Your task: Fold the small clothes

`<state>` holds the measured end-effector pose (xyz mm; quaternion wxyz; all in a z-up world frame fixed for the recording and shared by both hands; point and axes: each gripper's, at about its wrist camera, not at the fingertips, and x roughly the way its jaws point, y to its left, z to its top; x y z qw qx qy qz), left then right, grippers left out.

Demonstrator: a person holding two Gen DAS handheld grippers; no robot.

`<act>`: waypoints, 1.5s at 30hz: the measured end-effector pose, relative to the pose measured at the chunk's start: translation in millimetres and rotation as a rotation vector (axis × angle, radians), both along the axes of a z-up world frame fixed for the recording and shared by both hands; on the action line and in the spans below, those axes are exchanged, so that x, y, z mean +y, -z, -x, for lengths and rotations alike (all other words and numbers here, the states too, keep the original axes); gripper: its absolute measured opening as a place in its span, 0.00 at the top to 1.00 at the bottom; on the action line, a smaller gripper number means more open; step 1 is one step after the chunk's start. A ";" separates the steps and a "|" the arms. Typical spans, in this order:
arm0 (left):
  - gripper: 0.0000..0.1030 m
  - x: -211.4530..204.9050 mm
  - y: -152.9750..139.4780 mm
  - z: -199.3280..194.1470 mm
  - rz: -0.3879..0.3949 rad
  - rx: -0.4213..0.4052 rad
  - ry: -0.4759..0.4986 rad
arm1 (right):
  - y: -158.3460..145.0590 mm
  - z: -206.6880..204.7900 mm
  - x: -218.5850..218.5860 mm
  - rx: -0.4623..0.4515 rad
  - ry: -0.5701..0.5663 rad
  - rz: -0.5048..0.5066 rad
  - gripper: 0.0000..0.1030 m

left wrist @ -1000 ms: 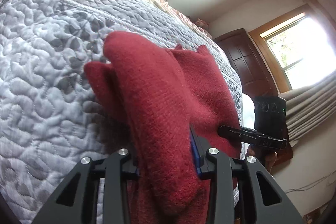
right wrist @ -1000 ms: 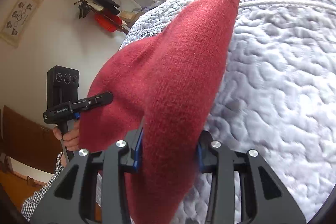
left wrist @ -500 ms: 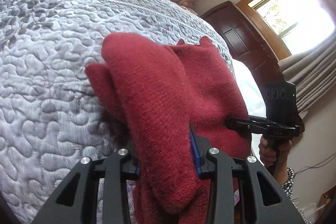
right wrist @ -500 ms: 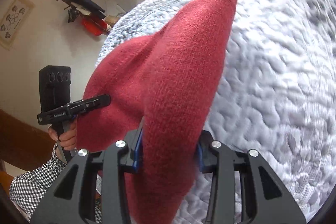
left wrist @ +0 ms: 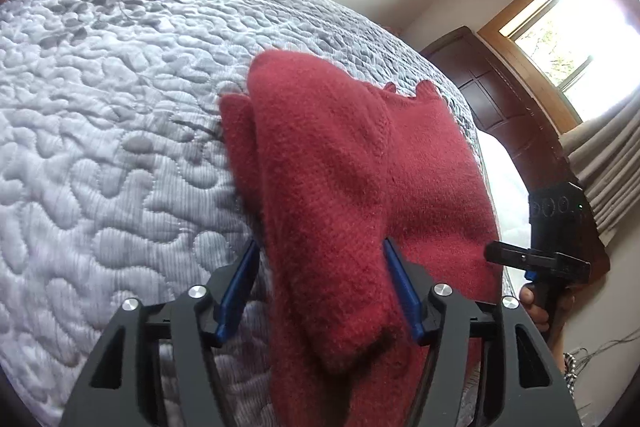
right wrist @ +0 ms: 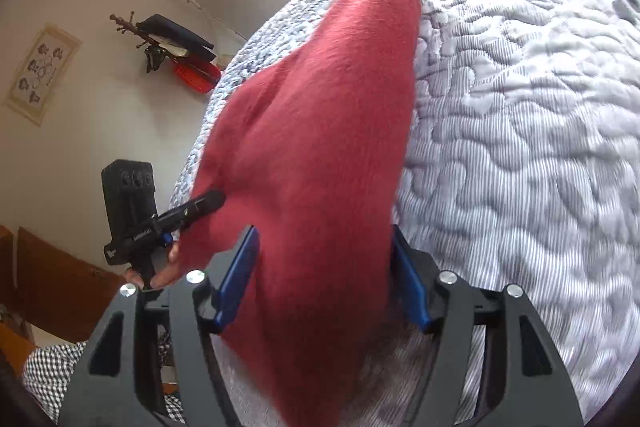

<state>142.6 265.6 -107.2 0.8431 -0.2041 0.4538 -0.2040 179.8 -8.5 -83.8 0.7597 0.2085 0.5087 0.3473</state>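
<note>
— Left gripper?
— Parted fairly wide, blue pads flanking a fold of the red knit garment. Draped loosely through the gap rather than squeezed; touches the right-hand pad, sits just off the left-hand one.

— Right gripper?
— Much the same: spread apart, blue pads on either side of another fold, no visible pinch. Seen from the left wrist camera too, at the garment's far edge, black tip against the wool, held by a hand below.

— And the garment itself?
— Spread over the pale grey quilted bedspread, near the bed's edge. Bunched into thick ridges running away from each camera; scalloped hem at the far end in the left view, a ribbed cuff or band at the far tip in the right view.

— Anything around?
— Dark wooden door, bright window and beige curtains beyond the bed. From the right wrist camera, a framed picture on the wall, plus a checked sleeve low at the left.
</note>
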 end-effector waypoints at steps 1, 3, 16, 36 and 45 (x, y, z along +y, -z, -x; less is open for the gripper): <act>0.39 0.4 -5.7 8.6 -0.023 -0.019 -0.005 | -0.4 8.1 -3.7 -0.007 0.011 0.014 0.35; 0.38 -1.1 -17.1 30.0 -0.082 -0.072 -0.011 | 2.4 26.2 -6.5 0.011 0.019 0.024 0.35; 0.37 -11.4 -12.9 74.6 -0.304 -0.119 -0.090 | 18.0 80.8 -3.7 0.092 0.067 0.046 0.74; 0.29 -15.4 -22.8 114.1 -0.405 -0.080 -0.161 | -10.1 143.0 29.2 -0.093 0.223 0.393 0.25; 0.19 -21.5 -30.6 154.5 -0.467 -0.051 -0.192 | -17.0 189.0 43.5 -0.178 0.284 0.533 0.09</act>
